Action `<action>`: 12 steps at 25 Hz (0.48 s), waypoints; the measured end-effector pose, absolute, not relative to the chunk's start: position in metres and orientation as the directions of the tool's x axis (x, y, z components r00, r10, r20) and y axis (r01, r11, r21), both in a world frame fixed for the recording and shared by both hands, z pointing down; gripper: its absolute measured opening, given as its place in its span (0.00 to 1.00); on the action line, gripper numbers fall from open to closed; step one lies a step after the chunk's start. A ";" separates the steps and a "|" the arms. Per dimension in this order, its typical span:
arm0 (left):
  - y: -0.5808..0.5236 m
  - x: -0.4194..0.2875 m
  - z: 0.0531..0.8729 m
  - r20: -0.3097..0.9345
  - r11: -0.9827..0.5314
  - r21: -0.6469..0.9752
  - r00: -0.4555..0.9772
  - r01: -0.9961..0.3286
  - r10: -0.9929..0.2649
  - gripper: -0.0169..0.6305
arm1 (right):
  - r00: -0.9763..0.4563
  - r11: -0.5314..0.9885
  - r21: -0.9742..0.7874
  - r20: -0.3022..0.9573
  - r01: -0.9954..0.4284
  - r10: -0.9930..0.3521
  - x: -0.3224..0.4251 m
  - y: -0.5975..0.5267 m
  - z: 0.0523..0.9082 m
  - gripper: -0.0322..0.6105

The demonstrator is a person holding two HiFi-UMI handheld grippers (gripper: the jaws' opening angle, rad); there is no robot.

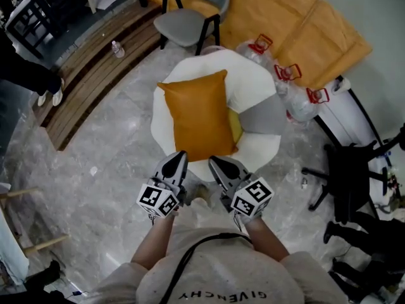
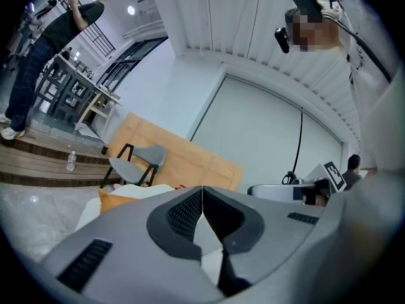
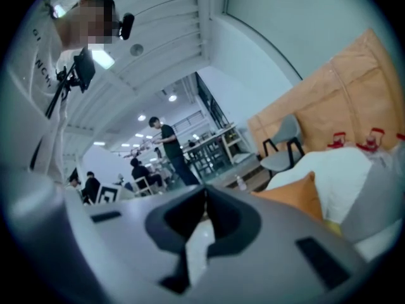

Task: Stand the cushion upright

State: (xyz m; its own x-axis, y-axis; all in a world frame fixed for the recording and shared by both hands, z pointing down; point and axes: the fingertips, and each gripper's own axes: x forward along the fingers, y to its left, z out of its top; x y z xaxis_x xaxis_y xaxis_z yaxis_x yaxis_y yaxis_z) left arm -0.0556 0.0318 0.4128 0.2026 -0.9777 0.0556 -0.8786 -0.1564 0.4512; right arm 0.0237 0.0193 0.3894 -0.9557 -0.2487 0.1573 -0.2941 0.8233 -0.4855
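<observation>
Both tongs pinched together, empty. Left tongs [image 1: 180,157] and right tongs [image 1: 215,162] side by side, just short of cushion's near edge. Orange cushion [image 1: 201,114] lies flat on white seat [image 1: 253,81], straight ahead, long axis running away; both hands equally near.

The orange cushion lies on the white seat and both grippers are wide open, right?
No. The orange cushion does lie on the white seat, but the left gripper and right gripper are both shut and empty, as the two gripper views show.
</observation>
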 end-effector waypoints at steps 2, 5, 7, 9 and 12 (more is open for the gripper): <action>0.027 -0.059 0.418 0.067 -0.148 0.457 0.200 -0.877 -0.977 0.06 | -0.954 0.817 -0.492 0.160 -0.301 -0.255 0.025 0.017 0.397 0.08; 0.015 -0.066 0.424 0.072 -0.149 0.452 0.203 -0.879 -0.977 0.06 | -0.946 0.802 -0.502 0.174 -0.324 -0.273 0.026 0.009 0.406 0.08; 0.009 -0.072 0.424 0.073 -0.155 0.450 0.209 -0.880 -0.975 0.06 | -0.940 0.785 -0.518 0.184 -0.341 -0.287 0.023 0.005 0.409 0.08; 0.001 -0.079 0.425 0.074 -0.158 0.456 0.215 -0.876 -0.974 0.06 | -0.935 0.770 -0.531 0.186 -0.353 -0.301 0.017 0.000 0.413 0.08; -0.010 -0.092 0.432 0.084 -0.165 0.469 0.230 -0.868 -0.970 0.07 | -0.927 0.757 -0.536 0.192 -0.373 -0.321 0.002 -0.012 0.418 0.08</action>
State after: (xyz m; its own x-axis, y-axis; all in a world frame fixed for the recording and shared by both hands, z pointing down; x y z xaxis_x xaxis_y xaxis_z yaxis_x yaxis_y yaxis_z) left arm -0.0918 -0.0105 0.4325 0.2295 -0.9697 0.0838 -0.8676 -0.1648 0.4691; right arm 0.0018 -0.0117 0.4179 -0.9274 -0.3213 0.1917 -0.3732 0.7573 -0.5360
